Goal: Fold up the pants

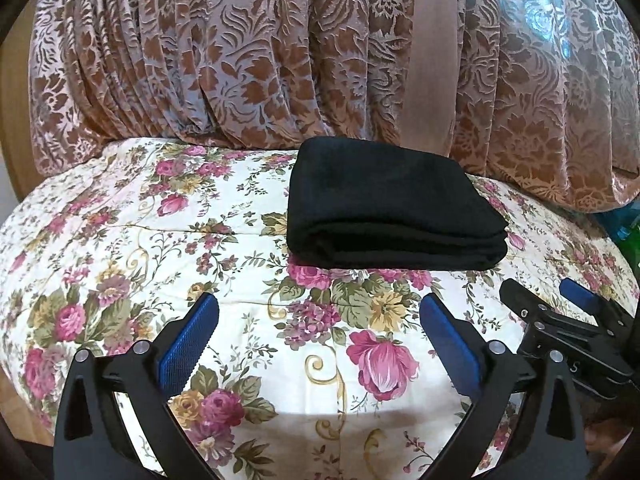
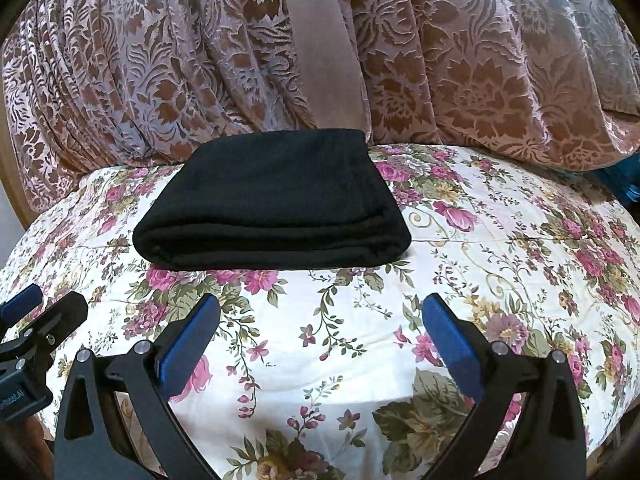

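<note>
**Ann:** Floral bedspread (image 1: 248, 312) filled the whole lower half, white with pink roses, and a brown patterned curtain (image 1: 240, 60) hung down behind it at twelve o'clock.

**Ben:** And the pants (image 1: 384, 208)?

**Ann:** Black, folded into a thick rectangle, layers stacked, lying flat on the bedspread. From the left wrist they sat at about one o'clock, far edge close to the curtain hem. From the right wrist, the pants (image 2: 272, 200) were at eleven.

**Ben:** Anything gripping them?

**Ann:** No. The left gripper (image 1: 318, 320) stood with its blue pads spread wide, only bedspread between them, well short of the fold's near edge. The right gripper (image 2: 320, 320) was the same, jaws fully apart, nothing in them.

**Ben:** How did the two sit together?

**Ann:** Side by side. The right gripper (image 1: 560, 304) poked in at three o'clock of the left view, and the left gripper (image 2: 36, 312) showed at nine in the right view. Both were clear of the pants.
</note>
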The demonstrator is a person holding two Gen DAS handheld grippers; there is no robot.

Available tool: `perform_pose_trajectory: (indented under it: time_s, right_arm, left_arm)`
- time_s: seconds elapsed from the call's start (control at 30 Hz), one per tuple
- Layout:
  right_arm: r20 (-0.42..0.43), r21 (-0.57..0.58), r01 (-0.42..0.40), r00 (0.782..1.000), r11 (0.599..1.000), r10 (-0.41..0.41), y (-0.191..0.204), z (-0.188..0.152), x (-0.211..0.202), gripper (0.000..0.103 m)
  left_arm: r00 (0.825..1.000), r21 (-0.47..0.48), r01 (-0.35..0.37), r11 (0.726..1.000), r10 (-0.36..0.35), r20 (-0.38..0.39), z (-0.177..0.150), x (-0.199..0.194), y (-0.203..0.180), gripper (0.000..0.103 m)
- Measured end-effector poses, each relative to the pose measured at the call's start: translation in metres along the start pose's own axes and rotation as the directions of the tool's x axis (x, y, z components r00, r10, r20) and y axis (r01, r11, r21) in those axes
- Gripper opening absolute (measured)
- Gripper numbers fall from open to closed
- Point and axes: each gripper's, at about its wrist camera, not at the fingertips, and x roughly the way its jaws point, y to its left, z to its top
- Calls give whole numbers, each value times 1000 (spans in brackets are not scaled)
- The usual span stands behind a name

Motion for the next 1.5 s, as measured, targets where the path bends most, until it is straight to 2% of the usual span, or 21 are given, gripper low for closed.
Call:
perform_pose_trajectory:
  time_s: [0.43, 1.5]
  right_arm:
    - [-1, 4, -6, 1000, 1000, 6, -2, -4, -3, 101]
    - [3, -4, -10, 1000, 1000, 10, 3, -4, -7, 101]
  left_arm:
    - [1000, 6, -22, 1000, 22, 18, 1, -6, -2, 99]
    - [998, 3, -24, 1000, 23, 59, 5, -23, -3, 99]
